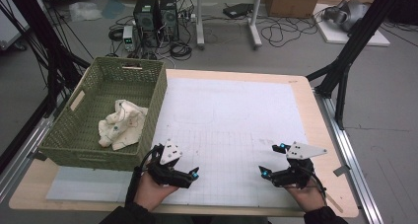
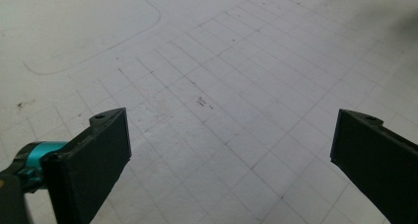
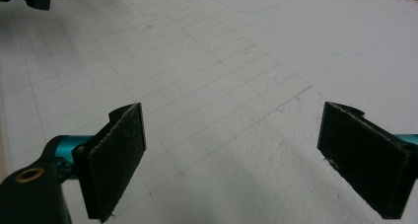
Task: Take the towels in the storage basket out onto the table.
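1. Since both grippers hang empty over the gridded white mat (image 1: 231, 115), the work in hand looks to be the crumpled cream cloth (image 1: 122, 124), which lies inside the green woven basket (image 1: 93, 135), toward the basket's near right corner.
2. The left gripper (image 1: 193, 174) sits just outside the basket's near right corner, jaws spread wide with only mat between them; the right gripper (image 1: 266, 170) is well away from the basket on its right, equally wide and holding nothing.
3. I judge the cloth light, soft and limp: it should sag and trail when lifted, and will not break or slip much against the padded jaws.
4. Best hold is probably a raised fold on top of the heap, pinched from above, clear of the basket's wall.
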`<move>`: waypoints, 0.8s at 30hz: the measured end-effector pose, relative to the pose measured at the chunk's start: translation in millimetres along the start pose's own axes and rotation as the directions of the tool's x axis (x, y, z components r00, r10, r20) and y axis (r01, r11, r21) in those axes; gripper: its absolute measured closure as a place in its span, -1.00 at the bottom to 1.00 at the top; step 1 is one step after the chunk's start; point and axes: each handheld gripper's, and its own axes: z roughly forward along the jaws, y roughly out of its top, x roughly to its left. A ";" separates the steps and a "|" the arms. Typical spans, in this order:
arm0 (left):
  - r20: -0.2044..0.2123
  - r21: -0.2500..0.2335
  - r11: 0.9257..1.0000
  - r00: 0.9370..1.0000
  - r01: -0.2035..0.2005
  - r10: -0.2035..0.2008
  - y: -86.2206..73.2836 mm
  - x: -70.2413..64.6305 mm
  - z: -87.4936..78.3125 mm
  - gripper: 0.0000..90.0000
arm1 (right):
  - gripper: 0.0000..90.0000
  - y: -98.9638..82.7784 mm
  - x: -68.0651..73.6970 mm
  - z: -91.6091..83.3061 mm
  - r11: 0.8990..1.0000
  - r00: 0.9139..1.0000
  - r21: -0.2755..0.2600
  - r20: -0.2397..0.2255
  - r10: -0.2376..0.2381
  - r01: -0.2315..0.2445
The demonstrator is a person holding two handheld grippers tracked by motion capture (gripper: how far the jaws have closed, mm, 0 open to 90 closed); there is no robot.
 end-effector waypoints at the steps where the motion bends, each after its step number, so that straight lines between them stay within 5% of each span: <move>1: 0.000 0.003 1.000 1.000 0.002 -0.002 0.0 0.0 0.5 -0.95 | -0.77 -0.1 -0.4 0.3 1.000 1.000 0.000 -0.002 0.005 -0.005; 24: 0.029 0.001 1.000 0.999 0.015 -0.015 1.3 -1.9 -2.2 -0.95 | -0.77 -0.3 1.7 -1.0 1.000 1.000 0.000 -0.005 -0.004 0.004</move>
